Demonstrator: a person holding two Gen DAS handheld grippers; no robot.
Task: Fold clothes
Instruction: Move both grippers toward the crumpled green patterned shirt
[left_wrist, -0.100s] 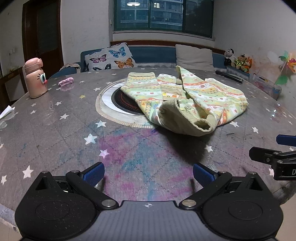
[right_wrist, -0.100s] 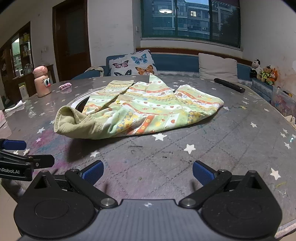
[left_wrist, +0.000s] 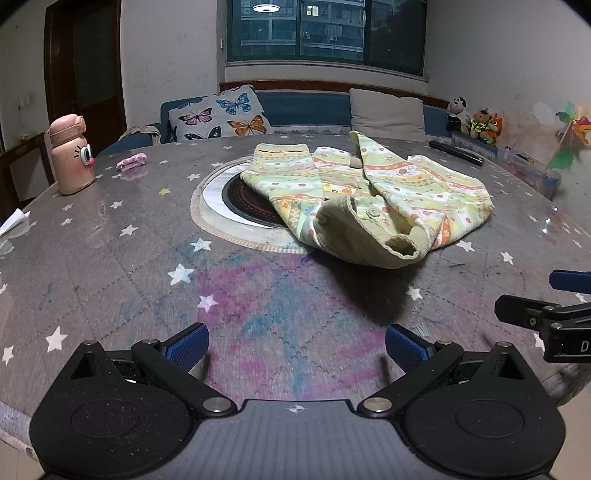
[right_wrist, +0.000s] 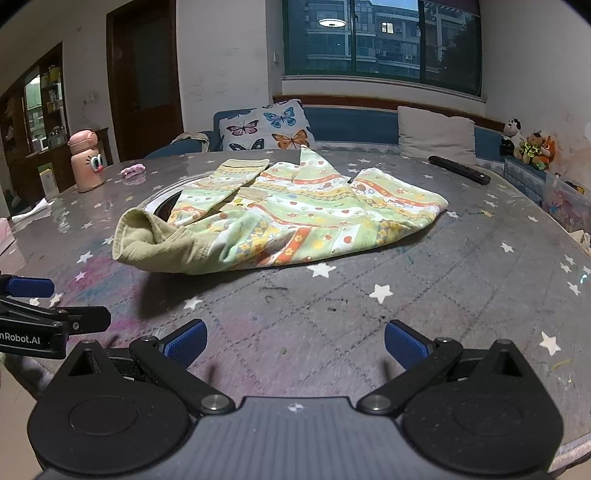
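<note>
- Left wrist view: my left tongs (left_wrist: 297, 343) hang with the blue pads spread apart, empty, over the star-printed worktop (left_wrist: 110, 266). The patterned child's garment (left_wrist: 373, 199) lies crumpled near the middle, partly over the round inset hob (left_wrist: 236, 206). A pink bottle (left_wrist: 70, 158) stands far left. My right tongs (left_wrist: 546, 295) show at the right edge.
- Right wrist view: my right tongs (right_wrist: 295, 341) are also spread, holding nothing. The garment (right_wrist: 295, 218) lies ahead, its khaki cuff (right_wrist: 147, 240) toward the left tongs (right_wrist: 44, 299). A remote control (right_wrist: 458, 170) lies beyond it.

Each hand-held gripper (left_wrist: 297, 345) (right_wrist: 295, 341) has black linkage arms, silver pivot screws and 2 ribbed blue fingertips (left_wrist: 186, 345).
</note>
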